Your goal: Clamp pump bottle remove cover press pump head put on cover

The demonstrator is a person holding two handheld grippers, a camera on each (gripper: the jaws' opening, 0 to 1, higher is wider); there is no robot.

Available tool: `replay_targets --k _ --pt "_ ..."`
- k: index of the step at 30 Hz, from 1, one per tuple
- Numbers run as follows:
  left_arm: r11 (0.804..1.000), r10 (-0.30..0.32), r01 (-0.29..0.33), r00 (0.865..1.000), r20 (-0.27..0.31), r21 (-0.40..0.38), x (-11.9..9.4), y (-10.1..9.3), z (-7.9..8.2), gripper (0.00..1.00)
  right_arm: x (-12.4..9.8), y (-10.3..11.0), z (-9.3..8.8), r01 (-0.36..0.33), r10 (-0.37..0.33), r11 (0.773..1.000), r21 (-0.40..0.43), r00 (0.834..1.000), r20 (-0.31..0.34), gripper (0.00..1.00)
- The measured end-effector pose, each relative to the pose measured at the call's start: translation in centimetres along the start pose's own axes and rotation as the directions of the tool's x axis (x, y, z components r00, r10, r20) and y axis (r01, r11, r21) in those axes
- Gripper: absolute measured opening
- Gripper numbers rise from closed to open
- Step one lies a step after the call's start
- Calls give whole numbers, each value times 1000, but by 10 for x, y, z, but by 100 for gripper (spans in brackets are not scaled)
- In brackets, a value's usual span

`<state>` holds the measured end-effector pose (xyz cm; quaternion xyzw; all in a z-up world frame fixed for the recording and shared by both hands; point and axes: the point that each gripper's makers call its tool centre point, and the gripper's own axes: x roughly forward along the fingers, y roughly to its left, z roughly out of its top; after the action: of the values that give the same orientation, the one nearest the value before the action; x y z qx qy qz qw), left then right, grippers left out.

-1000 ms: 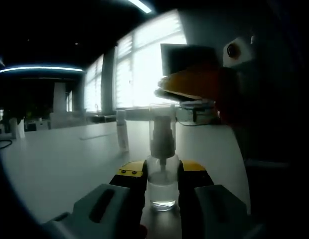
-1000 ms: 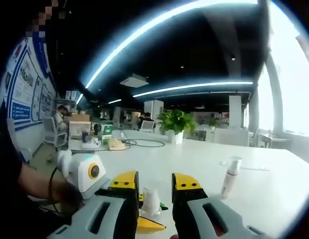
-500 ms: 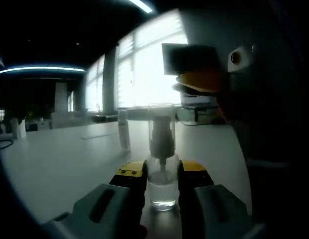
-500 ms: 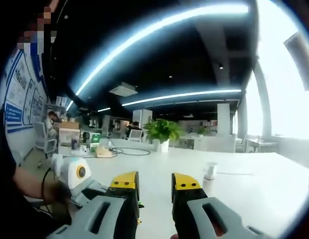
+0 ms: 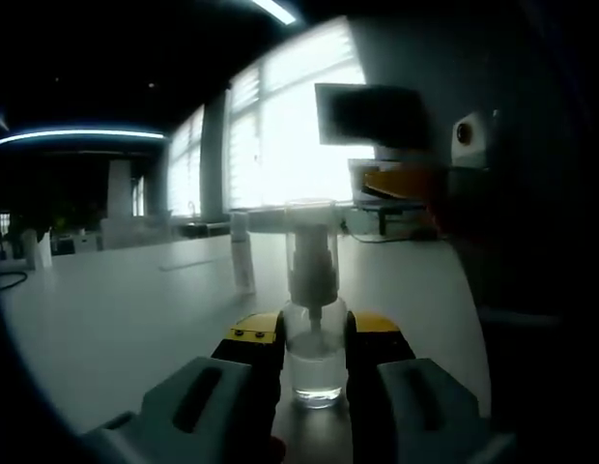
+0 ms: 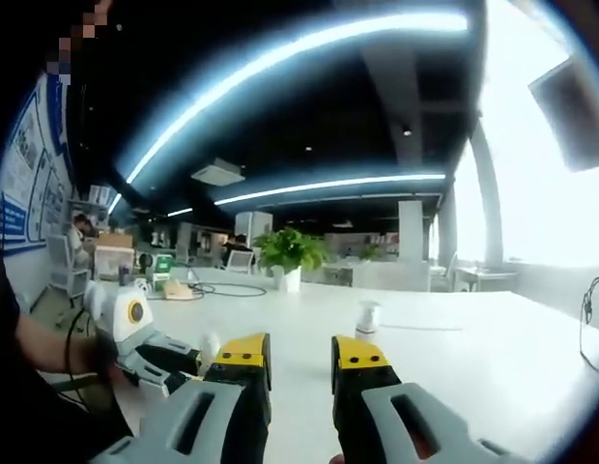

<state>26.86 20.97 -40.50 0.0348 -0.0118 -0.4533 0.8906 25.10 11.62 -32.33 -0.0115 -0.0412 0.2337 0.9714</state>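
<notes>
Clear glass pump bottle [image 5: 314, 329], capped, stands on the white bench [image 5: 116, 319] clamped in the left gripper [image 5: 314, 338]; the right gripper [image 6: 299, 358] is open, empty.

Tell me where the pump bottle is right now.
In the left gripper view, the pump bottle stands upright on the white table, clamped between the left tool jaws, with its clear cover on.

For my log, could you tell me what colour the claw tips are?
Yellow tips, clearest in the right gripper view.
</notes>
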Motion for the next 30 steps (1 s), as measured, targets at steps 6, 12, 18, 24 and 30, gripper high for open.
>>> replay_targets --k 6,12,18,24,30 --pt "1000 6 -6 1000 -1 -3 0 2 0 16 -8 -10 -5 -23 23 999 -25 1000 15 19" --pt "1000 11 -11 1000 -2 -4 -1 2 0 16 -10 -18 -18 -25 25 1000 -16 1000 6 19" --pt "1000 14 -14 1000 -2 -4 -1 4 0 16 -11 -28 -23 8 -9 1000 -17 1000 -4 19" --pt "1000 24 -24 1000 -3 0 -1 6 0 16 -12 -32 -28 28 -29 999 -27 1000 -9 19" --pt "999 45 -45 999 -2 5 -2 11 1 15 -9 -39 -42 54 -54 998 -26 998 -16 18"
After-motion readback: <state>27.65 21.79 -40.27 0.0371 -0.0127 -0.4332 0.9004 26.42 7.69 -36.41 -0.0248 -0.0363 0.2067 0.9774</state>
